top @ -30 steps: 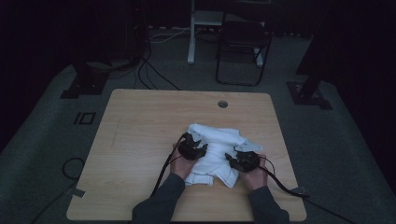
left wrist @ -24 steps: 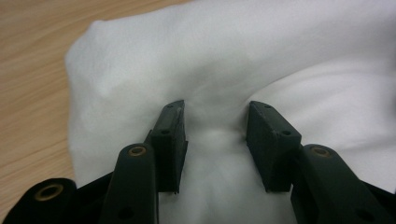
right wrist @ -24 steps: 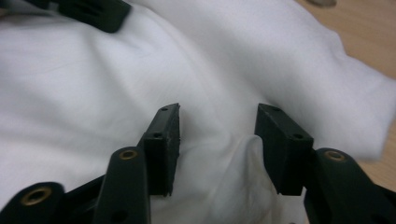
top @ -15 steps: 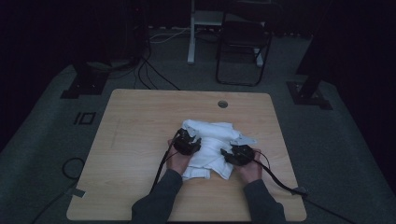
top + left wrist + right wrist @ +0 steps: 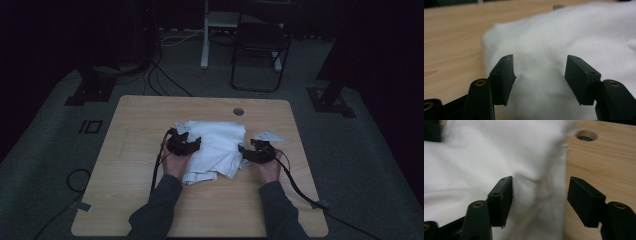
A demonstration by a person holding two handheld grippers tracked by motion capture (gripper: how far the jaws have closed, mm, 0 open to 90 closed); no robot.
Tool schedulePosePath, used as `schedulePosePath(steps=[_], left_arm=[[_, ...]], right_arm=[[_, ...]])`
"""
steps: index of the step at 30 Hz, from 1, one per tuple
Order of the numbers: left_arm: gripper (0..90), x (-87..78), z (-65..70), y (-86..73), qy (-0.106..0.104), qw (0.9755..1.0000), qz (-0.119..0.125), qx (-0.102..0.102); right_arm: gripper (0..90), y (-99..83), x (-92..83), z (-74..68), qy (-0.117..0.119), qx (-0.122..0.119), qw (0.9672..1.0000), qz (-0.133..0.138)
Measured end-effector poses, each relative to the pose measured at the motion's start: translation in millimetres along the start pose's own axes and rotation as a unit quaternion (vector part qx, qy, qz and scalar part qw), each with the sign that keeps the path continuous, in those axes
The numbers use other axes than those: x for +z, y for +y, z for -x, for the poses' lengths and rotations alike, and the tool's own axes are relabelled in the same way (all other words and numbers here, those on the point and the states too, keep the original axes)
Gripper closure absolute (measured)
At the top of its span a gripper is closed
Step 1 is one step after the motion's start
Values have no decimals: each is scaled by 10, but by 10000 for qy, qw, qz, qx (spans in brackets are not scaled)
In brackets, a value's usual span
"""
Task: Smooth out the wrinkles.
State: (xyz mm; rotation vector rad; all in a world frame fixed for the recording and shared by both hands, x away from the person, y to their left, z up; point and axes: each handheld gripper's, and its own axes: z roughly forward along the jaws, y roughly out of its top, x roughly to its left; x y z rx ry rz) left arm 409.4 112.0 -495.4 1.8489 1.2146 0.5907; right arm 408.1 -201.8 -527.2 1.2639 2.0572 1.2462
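My left gripper (image 5: 190, 145) and right gripper (image 5: 248, 151) are matte black plastic, each with two blocky, slab-faced jaws on thick arms with brass-ringed screw holes. A grey three-cornered plate (image 5: 268, 136) tops each one, and a dark cable (image 5: 298, 186) trails back from each. My sleeves (image 5: 155, 212) are long, dark grey-blue.

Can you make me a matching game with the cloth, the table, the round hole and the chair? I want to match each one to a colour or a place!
Things:
1. cloth
2. table
3. hole
4. chair

Matches:
A. on the floor behind the table
B. white and crumpled
C. light wood
D. near the table's far edge

Pairs: 1-B, 2-C, 3-D, 4-A
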Motion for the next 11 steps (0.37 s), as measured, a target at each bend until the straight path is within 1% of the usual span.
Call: schedulePosePath(steps=[2,3,4,5,6,7,11], left_arm=[[393,-165,-63,-21,-27,9999,91,-38],[390,-241,-103,-39,-17,9999,128,-77],[390,-310,-149,-57,-14,9998,143,-117],[390,-310,-149,-57,-14,9998,143,-117],[390,-423,-235,-95,15,9997,182,-179],[390,-466,-275,-113,48,9996,189,-204],[390,-579,-410,-183,148,9993,193,-270]], right_arm=[[328,-38,-105,87,85,226,9996,122],[320,-63,-156,131,74,306,9994,154],[314,-87,-197,169,39,352,9993,143],[312,-113,-230,204,14,397,9991,119],[311,-148,-262,239,-24,430,9990,91],[308,-168,-275,259,-47,450,9989,79],[297,-257,-307,335,-119,549,9984,10]])
